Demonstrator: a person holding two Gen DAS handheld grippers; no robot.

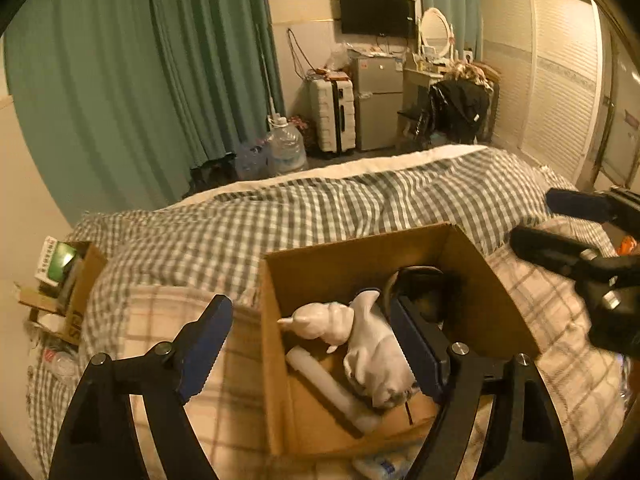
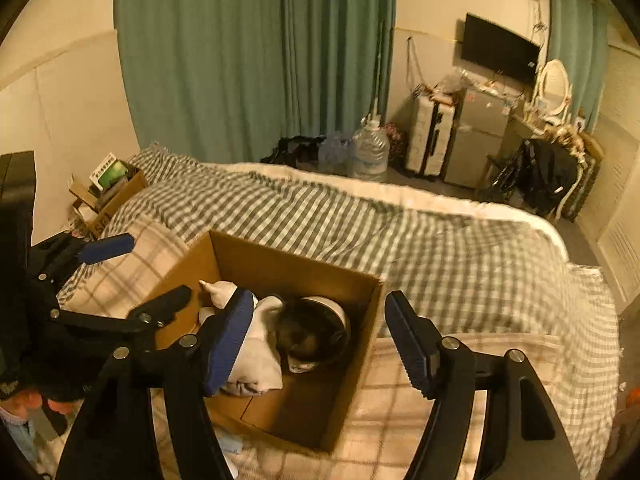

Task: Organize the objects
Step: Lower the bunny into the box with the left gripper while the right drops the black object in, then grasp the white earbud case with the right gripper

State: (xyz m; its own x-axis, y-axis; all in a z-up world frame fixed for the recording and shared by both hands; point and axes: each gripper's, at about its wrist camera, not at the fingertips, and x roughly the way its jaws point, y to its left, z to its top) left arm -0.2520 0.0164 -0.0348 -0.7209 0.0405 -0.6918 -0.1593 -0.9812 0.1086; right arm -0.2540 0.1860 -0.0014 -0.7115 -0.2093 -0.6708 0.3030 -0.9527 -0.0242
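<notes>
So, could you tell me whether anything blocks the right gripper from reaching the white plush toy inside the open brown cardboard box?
Nothing visible does. The open brown cardboard box has no lid on it, the white plush toy lies exposed on top beside a dark round bowl, and the open right gripper hangs directly above.

Light: warm, dim, yellowish indoor light.
Walls: pale cream, with a dark television (image 1: 377,14) mounted high.
Window side: long green curtains (image 1: 140,80) hang to the floor.
Furniture: a bed (image 2: 360,220) under a green checked cover; beyond its far edge stand a white suitcase (image 1: 333,114), a small grey fridge (image 1: 378,102) and an oval mirror (image 1: 435,30).
Right wall: white louvred wardrobe doors (image 1: 548,80).
Floor: grey, holding a large water bottle (image 1: 286,148).
</notes>
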